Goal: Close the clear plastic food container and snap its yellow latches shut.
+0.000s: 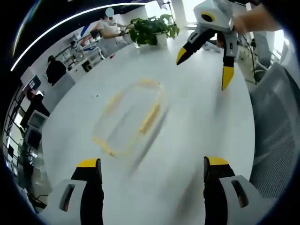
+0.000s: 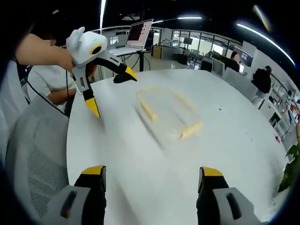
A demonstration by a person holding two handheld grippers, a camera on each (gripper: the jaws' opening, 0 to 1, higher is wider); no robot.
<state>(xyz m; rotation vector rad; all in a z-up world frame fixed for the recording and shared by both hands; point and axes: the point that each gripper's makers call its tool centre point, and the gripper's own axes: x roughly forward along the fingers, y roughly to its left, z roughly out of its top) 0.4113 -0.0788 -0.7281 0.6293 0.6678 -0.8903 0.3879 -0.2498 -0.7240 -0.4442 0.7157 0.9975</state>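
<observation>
1. Office room; round white surface (image 1: 197, 117) carries the clear plastic food container with yellow latches (image 1: 131, 117), mid-surface, blurred.
2. Left gripper (image 1: 152, 171) and right gripper (image 2: 150, 180): fingers spread, empty, both well apart from container.
3. Advice: approach slowly, press lid flat, then snap latches.

My two views face each other across the table (image 1: 197, 117), both high and set back, sharing the container (image 2: 167, 112).

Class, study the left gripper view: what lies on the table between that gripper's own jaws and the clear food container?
Nothing: in the left gripper view only bare white table separates the left gripper from the blurred container.
</observation>
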